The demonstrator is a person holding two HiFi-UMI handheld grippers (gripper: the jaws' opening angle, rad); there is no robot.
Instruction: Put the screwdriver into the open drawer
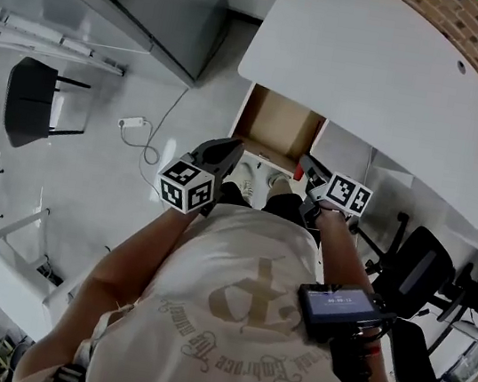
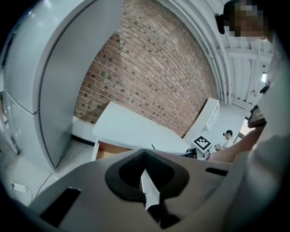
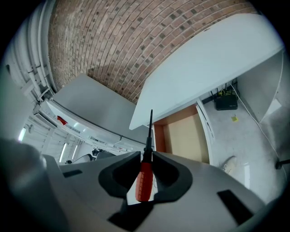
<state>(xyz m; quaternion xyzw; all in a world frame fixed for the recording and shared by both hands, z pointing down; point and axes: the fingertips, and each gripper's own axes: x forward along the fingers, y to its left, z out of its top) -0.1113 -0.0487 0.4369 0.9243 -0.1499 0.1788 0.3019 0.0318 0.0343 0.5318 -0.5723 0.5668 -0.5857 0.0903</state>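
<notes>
Closest to the head camera is the person's shirt (image 1: 228, 319), and both grippers are just beyond it. The right gripper (image 3: 146, 154) has its jaws pressed on the red handle of the screwdriver (image 3: 143, 181). The shaft points away, toward the open drawer (image 3: 186, 136) under the table (image 3: 213, 59). The screwdriver is not yet inside the drawer. The left gripper (image 2: 145, 152) has its jaws together and holds nothing.

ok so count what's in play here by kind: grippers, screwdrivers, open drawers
grippers: 2 (left gripper, right gripper)
screwdriver: 1, held in the right gripper
open drawer: 1
total: 4
</notes>
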